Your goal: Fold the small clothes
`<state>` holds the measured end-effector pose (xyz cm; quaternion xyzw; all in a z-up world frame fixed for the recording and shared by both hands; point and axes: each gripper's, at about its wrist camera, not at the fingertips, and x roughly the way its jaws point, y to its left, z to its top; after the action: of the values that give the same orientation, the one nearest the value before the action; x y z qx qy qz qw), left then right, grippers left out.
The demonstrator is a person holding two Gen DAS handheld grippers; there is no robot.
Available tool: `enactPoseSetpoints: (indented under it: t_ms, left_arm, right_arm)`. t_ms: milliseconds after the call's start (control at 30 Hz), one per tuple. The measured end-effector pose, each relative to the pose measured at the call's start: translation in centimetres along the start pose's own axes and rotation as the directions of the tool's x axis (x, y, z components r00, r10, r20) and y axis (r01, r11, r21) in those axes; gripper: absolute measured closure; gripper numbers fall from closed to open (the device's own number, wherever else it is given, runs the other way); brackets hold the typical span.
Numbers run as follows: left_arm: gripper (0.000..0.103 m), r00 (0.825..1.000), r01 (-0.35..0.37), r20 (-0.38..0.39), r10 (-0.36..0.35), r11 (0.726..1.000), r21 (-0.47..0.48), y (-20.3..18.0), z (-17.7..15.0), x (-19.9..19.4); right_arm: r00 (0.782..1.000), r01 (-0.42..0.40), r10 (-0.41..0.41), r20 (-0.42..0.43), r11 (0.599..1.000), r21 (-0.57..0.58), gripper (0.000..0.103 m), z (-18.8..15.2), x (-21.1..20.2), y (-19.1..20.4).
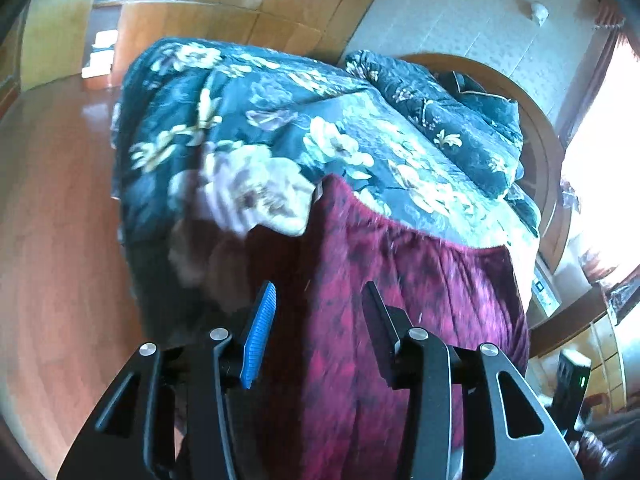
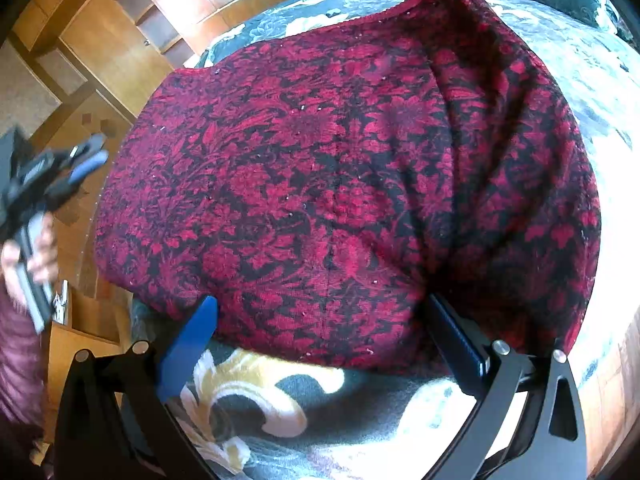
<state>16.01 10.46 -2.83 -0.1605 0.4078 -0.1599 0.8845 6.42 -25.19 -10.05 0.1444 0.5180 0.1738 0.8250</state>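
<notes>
Right, both tongs are wide open and hold nothing. My right tongs (image 2: pixel 320 320) sit at the near edge of the red-and-black garment (image 2: pixel 340 168); the blue finger (image 2: pixel 188 352) lies over the floral bedspread (image 2: pixel 256 416) just short of the hem, and the dark finger (image 2: pixel 456 340) reaches the cloth's near right corner, contact or not I can't tell. My left tongs (image 1: pixel 320 320) hang over the same garment (image 1: pixel 400 320), blue pad (image 1: pixel 260 332) on one side, black one (image 1: pixel 380 320) on the other, jaws apart with fabric behind them, not between them as far as I can see.

The garment: knit-looking cloth, crimson leaf or flower pattern on black, tiny pale specks across it. It lies spread on the bed, on top of the dark teal bedspread (image 1: pixel 280 120) with yellow and white flowers. A faint vertical line runs down its middle in the right view; the right part bunches into soft folds. Far hem is a ribbed edge.

Hard to read: the left view is motion-blurred, and a pale smeared patch (image 1: pixel 240 196) near the garment's far corner I can't identify. In the right view my left hand (image 2: pixel 28 256) and its tongs (image 2: pixel 68 164) are blurred at the frame edge, off the bed, over the wooden floor (image 2: pixel 76 128). A wooden headboard (image 1: pixel 548 184) curves behind the bed.
</notes>
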Motion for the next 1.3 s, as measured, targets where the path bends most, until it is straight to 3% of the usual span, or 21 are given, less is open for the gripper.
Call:
enactPoseSetpoints:
  t_ms: [133,167,200,267,333,367,467,533,667,1000,1167,1300]
  left_arm:
    - [0.059,0.999,0.020,-0.050,-0.021,1.000,-0.020,-0.4,2.3,3.5]
    - [0.070,0.997,0.017,-0.072,-0.018,1.000,-0.021,-0.5,2.8,4.6]
    - [0.092,0.997,0.005,-0.078,-0.006,1.000,-0.015,-0.6,2.8,4.9]
    - [0.097,0.998,-0.056,-0.039,0.056,0.998,-0.004,-0.9,3.1,4.9]
    - [0.097,0.994,-0.106,-0.004,0.106,0.994,-0.003,-0.8,2.7,4.3]
    - [0.097,0.986,-0.166,-0.005,0.166,0.986,0.003,-0.6,2.4,4.5]
    - [0.097,0.951,-0.297,-0.081,0.299,0.954,0.040,0.6,0.8,7.7]
    - [0.097,0.942,-0.319,-0.101,0.321,0.947,0.041,0.9,0.1,8.7]
    - [0.093,0.931,-0.362,-0.044,0.363,0.931,0.038,-0.6,0.6,7.1]
    - [0.093,0.905,-0.416,0.151,0.398,0.901,0.122,-5.8,-0.5,2.1]
    - [0.093,0.914,-0.393,0.166,0.369,0.907,0.148,-7.2,-1.5,1.7]
    - [0.093,0.919,-0.388,0.150,0.365,0.907,0.163,-7.7,-2.1,2.4]
  right_arm:
    - [1.000,-0.004,0.004,0.001,1.000,0.000,0.002,-0.1,-0.1,-0.2]
    - [1.000,-0.006,0.006,0.001,1.000,0.000,0.002,-0.1,-0.1,-0.2]
    - [1.000,-0.006,0.006,0.000,1.000,0.000,0.002,-0.1,-0.1,-0.2]
    - [1.000,-0.006,0.006,0.001,1.000,0.003,0.002,-0.1,-0.1,-0.3]
    - [1.000,-0.007,0.007,0.003,1.000,0.005,0.002,-0.1,-0.2,-0.3]
    - [1.000,-0.006,0.006,0.006,1.000,0.003,0.002,-0.2,-0.2,-0.2]
    - [1.000,-0.006,0.006,0.013,1.000,0.000,0.002,-0.3,0.0,-0.2]
    - [1.000,-0.006,0.006,0.012,1.000,-0.002,0.002,-0.3,0.0,-0.2]
    - [1.000,-0.008,0.008,0.009,1.000,-0.001,0.002,-0.3,-0.1,-0.4]
    - [0.999,-0.043,0.042,-0.030,0.999,-0.013,0.002,1.4,-1.9,-0.6]
    - [0.996,-0.034,0.036,0.082,0.999,-0.025,0.002,4.1,-5.5,-0.9]
    - [0.985,0.055,-0.054,0.165,0.998,-0.002,0.003,7.1,-6.7,-2.0]
